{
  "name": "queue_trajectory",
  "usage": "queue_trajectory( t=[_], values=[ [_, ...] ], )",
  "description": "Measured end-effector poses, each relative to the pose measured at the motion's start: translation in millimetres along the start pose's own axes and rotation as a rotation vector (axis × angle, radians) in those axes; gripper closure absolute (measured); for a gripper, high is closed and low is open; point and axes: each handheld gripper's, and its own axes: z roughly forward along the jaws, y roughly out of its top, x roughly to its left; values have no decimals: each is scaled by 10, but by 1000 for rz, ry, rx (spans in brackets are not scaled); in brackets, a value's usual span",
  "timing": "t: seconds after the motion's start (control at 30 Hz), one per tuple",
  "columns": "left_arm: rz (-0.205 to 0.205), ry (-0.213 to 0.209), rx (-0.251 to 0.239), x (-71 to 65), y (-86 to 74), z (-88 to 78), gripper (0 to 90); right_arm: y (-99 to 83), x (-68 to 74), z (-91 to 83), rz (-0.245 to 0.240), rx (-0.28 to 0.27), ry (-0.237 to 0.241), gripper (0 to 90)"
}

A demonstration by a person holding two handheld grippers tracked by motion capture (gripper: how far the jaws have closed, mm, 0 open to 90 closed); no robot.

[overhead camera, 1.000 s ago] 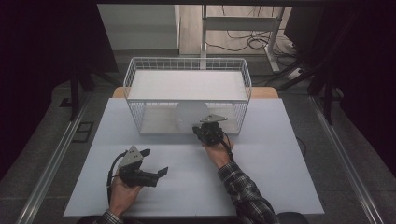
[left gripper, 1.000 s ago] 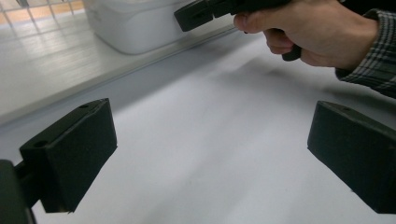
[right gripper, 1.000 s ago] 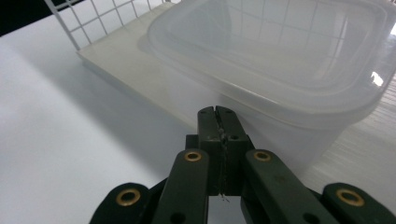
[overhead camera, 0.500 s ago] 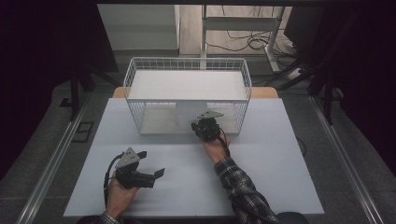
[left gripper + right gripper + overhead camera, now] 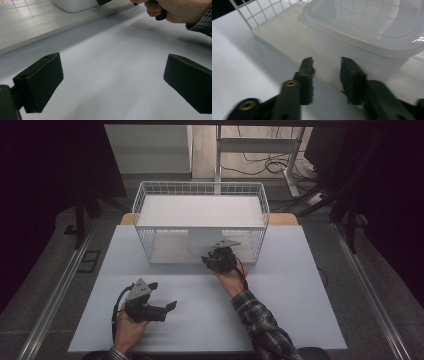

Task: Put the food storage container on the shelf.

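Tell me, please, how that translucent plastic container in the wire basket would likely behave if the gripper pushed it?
The translucent plastic container looks thin-walled and empty, so probably light and apt to slide. Its smooth sides may be slippery and flex slightly. Broad and squat, it seems unlikely to tip inside the wire basket.

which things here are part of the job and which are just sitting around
In the job:
- right gripper, jaws just opening, nothing between them
- translucent plastic container straight ahead of it
- white wire basket around the container

Just there:
- left gripper, open over the bare table
- cables on the floor
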Motion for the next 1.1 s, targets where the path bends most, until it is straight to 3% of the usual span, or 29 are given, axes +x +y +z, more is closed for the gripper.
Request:
queue_trajectory(
  t=[0.27, 0.63, 1.1],
  values=[
    [-15, -16, 8, 2, -6, 19, 30, 4, 10, -175, 11, 8, 47, 373],
    [-21, -15, 15, 6, -16, 35, 32, -18, 54, -362, -59, 10, 72, 230],
    [-2, -31, 29, -14, -21, 71, 29, -135, 58, -447, -90, 51, 86, 55]
  ],
)
